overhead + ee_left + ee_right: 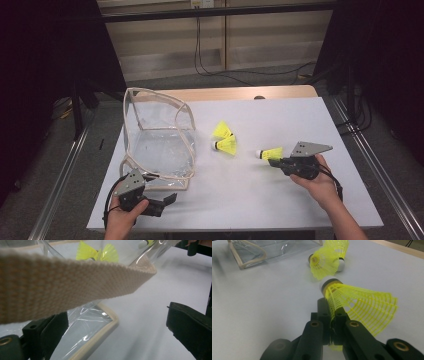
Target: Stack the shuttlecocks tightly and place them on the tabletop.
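1. High view: a clear plastic bag (pixel 159 145) with beige webbing trim stands open on the white table (pixel 240 195), just ahead of the left claw (pixel 167 200); nothing can be made out inside it.
2. The left claw, held in the person's left hand (pixel 122 215), lies low at the table's near edge with its jaws standing apart and nothing pinched between them.
3. Left gripper view: a beige webbing strap (pixel 62 287) of the bag crosses close above the two spread jaws, touching neither that can be seen; the bag's trimmed bottom corner (pixel 110 320) lies just ahead of the jaw on the left of that view.
4. The right claw (pixel 274 161), in the person's right hand (pixel 315 177), is clamped on a yellow shuttlecock (pixel 269 153); its jaws pinch the netted skirt, and the white cork end points away from the claw toward the bag.
5. Right gripper view: the held shuttlecock (pixel 359 302) juts forward from the closed jaws, its skirt flaring off to one side.
6. Two more yellow shuttlecocks (pixel 223 137) lie touching on the table beyond the right claw's tips, between it and the bag, outside the bag.
7. No brand, label or writing can be read on the bag, the shuttlecocks or the claws.
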